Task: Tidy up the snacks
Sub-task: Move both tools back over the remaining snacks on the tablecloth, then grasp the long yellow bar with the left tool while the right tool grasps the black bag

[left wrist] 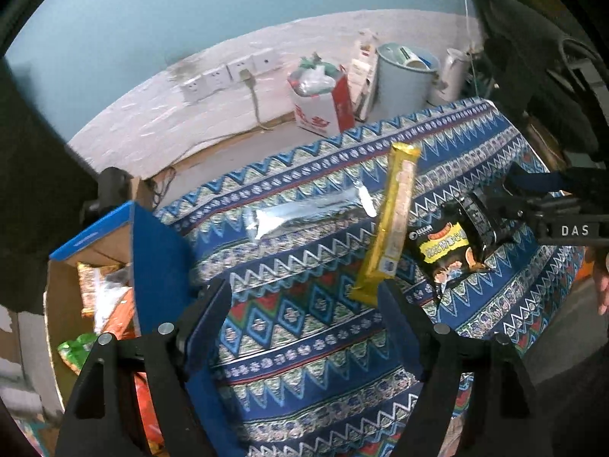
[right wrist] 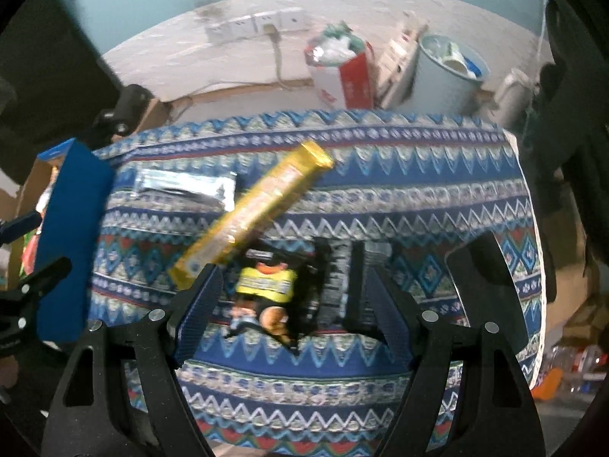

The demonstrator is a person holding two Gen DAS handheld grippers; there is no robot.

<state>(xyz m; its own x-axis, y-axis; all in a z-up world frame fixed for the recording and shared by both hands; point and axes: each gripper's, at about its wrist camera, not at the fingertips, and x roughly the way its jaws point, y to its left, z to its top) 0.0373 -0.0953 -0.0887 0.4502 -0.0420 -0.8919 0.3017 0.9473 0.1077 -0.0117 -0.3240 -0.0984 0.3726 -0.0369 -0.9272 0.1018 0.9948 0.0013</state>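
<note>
A long yellow snack bar (left wrist: 392, 224) lies on the patterned cloth (left wrist: 304, 342), beside a silver wrapper (left wrist: 304, 215) and a black snack packet (left wrist: 449, 251). My left gripper (left wrist: 304, 297) is open above the cloth, its right finger near the yellow bar's near end. My right gripper (right wrist: 287, 278) is open with its fingers on either side of the black packet (right wrist: 274, 293); the packet rests on the cloth. The yellow bar (right wrist: 251, 213) and silver wrapper (right wrist: 182, 186) lie beyond it. The right gripper also shows in the left wrist view (left wrist: 491, 213).
A cardboard box with blue flaps (left wrist: 91, 266) holding several snack packs stands at the table's left edge. Behind the table are a red-white carton (left wrist: 323, 103), a white bin (left wrist: 403, 76) and wall sockets (left wrist: 228, 72). The box flap shows in the right wrist view (right wrist: 72, 228).
</note>
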